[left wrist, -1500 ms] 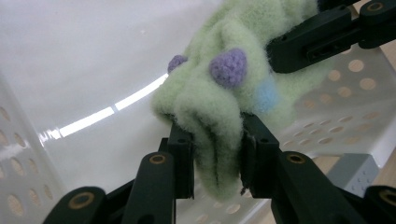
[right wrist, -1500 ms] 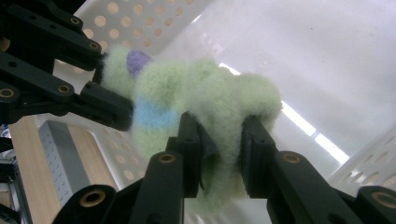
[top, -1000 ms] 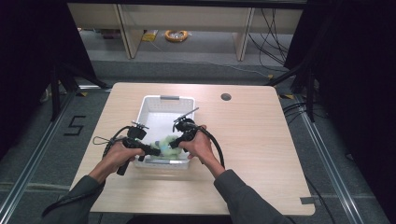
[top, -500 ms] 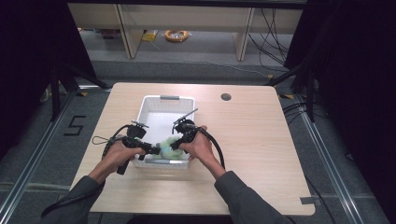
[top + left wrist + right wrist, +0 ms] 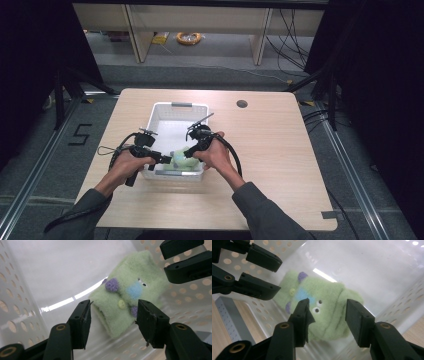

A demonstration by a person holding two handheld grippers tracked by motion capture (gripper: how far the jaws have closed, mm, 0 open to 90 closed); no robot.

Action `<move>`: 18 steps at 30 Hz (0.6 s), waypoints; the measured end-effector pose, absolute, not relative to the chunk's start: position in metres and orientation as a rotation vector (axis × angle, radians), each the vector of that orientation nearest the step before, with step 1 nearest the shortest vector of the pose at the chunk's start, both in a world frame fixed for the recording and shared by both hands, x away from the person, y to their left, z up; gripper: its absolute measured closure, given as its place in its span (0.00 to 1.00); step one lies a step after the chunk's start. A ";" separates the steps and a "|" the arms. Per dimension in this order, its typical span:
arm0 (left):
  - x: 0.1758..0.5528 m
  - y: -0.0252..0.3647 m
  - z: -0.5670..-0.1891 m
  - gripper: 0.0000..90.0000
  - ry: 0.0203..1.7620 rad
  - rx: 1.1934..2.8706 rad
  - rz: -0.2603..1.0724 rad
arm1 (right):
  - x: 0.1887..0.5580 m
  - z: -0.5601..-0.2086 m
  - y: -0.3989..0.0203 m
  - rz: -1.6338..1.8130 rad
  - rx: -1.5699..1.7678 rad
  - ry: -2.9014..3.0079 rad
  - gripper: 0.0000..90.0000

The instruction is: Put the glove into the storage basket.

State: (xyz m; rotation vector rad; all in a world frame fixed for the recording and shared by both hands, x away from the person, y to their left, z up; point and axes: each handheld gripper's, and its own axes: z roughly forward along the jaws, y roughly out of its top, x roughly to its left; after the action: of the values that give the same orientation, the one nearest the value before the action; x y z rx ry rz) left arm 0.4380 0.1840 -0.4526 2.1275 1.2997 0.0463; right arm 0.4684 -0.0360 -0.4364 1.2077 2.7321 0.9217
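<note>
- While it is lying inside the white perforated basket [image 5: 176,106], the green plush toy [image 5: 127,302] is resting on the basket floor near the wall closest to the person, seen in the high view as a pale green lump [image 5: 179,160].
- Its fuzzy body is showing purple pompoms, a blue patch, a small yellow button and two tiny eyes, which are also showing in the right tongs' view [image 5: 322,307].
- On one side, the left tongs [image 5: 112,322] are reaching into the basket with their jaws standing apart around one end of the toy; the pads are not pressing on it, and the jaws have just been opening with the toy between them.
- On the other side, the right tongs [image 5: 328,315] are hanging over the toy with a clear gap between their jaws; these too have just been opening, and the toy is lying free behind and between them, ungripped.
- From above, the left tongs [image 5: 162,159] and right tongs [image 5: 189,152] are pointing at each other over the toy, each carried by one of the person's hands.
- Farther out, the basket is sitting on the light wooden surface [image 5: 280,165], towards its left half.
</note>
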 end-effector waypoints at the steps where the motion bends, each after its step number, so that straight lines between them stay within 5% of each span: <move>1: 0.438 0.184 -0.452 0.49 1.297 2.128 0.047 | 0.469 -0.435 -0.037 0.926 1.195 2.729 0.61; 18: 0.429 0.188 -0.439 0.41 1.291 2.066 0.089 | 0.462 -0.419 -0.047 1.013 1.230 2.702 0.55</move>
State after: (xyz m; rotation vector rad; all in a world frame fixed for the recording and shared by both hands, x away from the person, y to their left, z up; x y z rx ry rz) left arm 0.4290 0.1879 -0.4394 2.0660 1.2906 0.0890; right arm 0.4618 -0.0474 -0.4186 1.2298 2.7019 1.0130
